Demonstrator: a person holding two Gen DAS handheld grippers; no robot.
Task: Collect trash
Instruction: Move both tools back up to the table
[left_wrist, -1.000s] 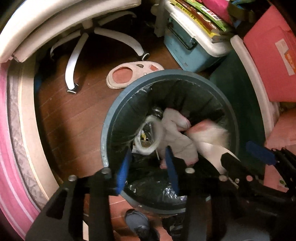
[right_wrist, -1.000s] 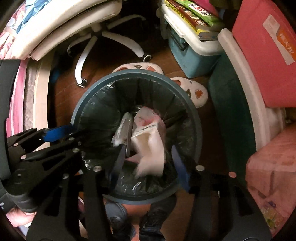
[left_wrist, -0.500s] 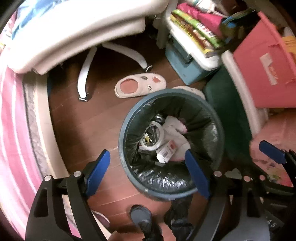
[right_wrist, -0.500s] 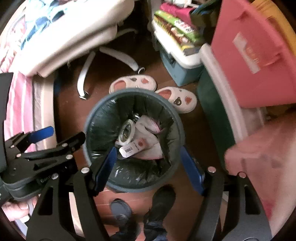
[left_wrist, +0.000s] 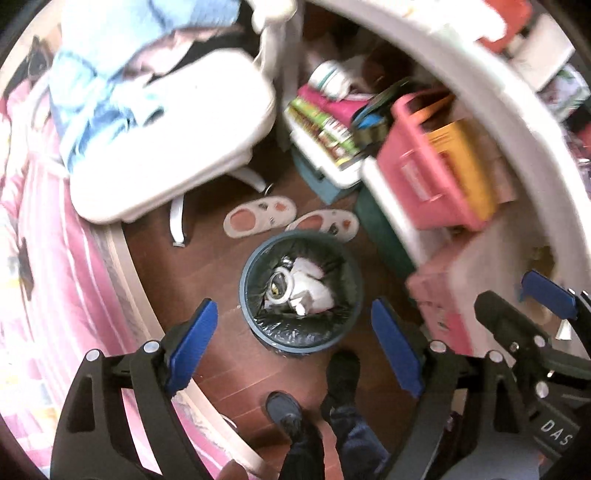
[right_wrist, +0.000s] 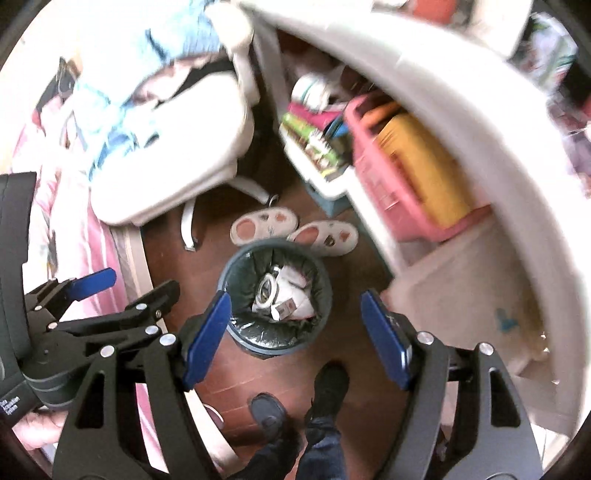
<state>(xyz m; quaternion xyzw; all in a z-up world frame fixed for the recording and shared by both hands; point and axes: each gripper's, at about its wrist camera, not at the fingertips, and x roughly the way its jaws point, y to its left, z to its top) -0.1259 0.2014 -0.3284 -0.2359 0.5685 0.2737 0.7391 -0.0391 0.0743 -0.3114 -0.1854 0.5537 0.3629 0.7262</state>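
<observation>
Down on the brown wood floor (left_wrist: 221, 295) stands a round blue trash bin (left_wrist: 301, 339) with a black bag inside it. Inside the bin lie crumpled white trash (left_wrist: 314, 291) and a ring of tape (left_wrist: 281, 286), with the ring on the left side of the white pile. High above the bin, the left hand-held gripper (left_wrist: 295, 350) has its blue fingers (left_wrist: 192, 343) spread wide apart, and it holds nothing. Next to it, the right hand-held gripper (right_wrist: 295, 332) is spread wide too and is empty. From the right wrist view, the bin (right_wrist: 275, 341) sits between the two blue fingers (right_wrist: 207, 336). Just past the far side of the bin lie two white slippers (left_wrist: 291, 219) with pink insides. Farther off to the left is a white chair (left_wrist: 166, 147), with blue clothes (left_wrist: 110, 92) on it. A pink bed (left_wrist: 55, 295) runs along the left. On the right, a pink box (left_wrist: 432, 173) sits on a shelf. Near the bottom, two dark shoes (left_wrist: 314, 391) stand on the floor.
</observation>
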